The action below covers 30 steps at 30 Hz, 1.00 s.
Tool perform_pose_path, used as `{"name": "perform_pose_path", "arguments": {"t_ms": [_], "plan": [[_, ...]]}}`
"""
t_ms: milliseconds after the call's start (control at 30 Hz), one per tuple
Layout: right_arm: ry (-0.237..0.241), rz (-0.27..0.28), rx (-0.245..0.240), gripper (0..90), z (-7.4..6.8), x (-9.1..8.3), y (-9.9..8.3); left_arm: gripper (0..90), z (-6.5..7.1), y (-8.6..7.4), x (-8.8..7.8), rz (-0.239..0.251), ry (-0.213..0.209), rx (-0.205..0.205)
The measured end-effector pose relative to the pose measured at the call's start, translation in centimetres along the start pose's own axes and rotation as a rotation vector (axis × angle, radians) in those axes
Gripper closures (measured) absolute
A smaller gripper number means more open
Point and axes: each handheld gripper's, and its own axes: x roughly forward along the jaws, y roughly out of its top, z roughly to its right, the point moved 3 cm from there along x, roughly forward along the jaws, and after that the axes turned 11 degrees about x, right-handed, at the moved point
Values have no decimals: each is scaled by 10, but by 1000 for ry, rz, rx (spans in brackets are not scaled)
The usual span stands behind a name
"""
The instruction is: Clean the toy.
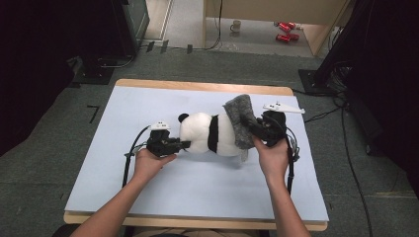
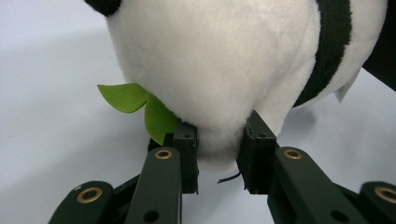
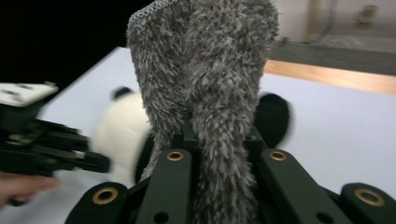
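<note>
— Well, how are the grippers seen?
— The left gripper (image 2: 218,154) is pinched on the white plush of the panda (image 1: 207,133). The right gripper (image 3: 219,140) is clamped on a grey cloth (image 3: 210,70).
— And the panda?
— It is laid on its side mid-table (image 1: 197,192), green leaves (image 2: 140,105) at its head, the cloth draped over its rear.

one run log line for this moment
left gripper: shut on panda plush | right gripper: shut on grey fuzzy cloth | cloth draped over panda | table
</note>
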Motion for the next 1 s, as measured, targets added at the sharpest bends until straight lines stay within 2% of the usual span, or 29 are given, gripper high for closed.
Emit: {"name": "perform_pose_path", "arguments": {"t_ms": [133, 200, 233, 267, 333, 367, 567, 700, 767, 900, 1000], "plan": [[80, -33, -28, 802, -26, 15, -3, 722, 6, -1, -1, 15, 15, 12], [100, -59, -48, 801, -37, 27, -8, 722, 8, -1, -1, 17, 19, 19], [100, -59, -48, 801, -37, 27, -8, 722, 10, -1, -1, 22, 21, 16], [120, -93, -61, 801, -47, 40, -14, 721, 13, -1, -2, 28, 22, 12], [129, -104, -62, 801, -50, 44, -17, 720, 15, -2, -2, 31, 24, 9], [153, -131, -70, 800, -60, 55, -23, 720, 17, -2, -3, 33, 29, 5], [198, -175, -91, 798, -81, 77, -40, 719, 22, -4, -4, 36, 37, -2], [188, -206, -100, 790, -83, 88, -51, 718, 24, -3, -4, 30, 45, 0], [169, -199, -124, 789, -75, 93, -55, 718, 22, -5, -2, 26, 37, -11], [133, -193, -154, 789, -66, 89, -51, 721, 17, -4, -1, 22, 36, -21], [68, -182, -153, 791, -51, 80, -46, 722, 9, -4, -1, 16, 21, -35]]}}
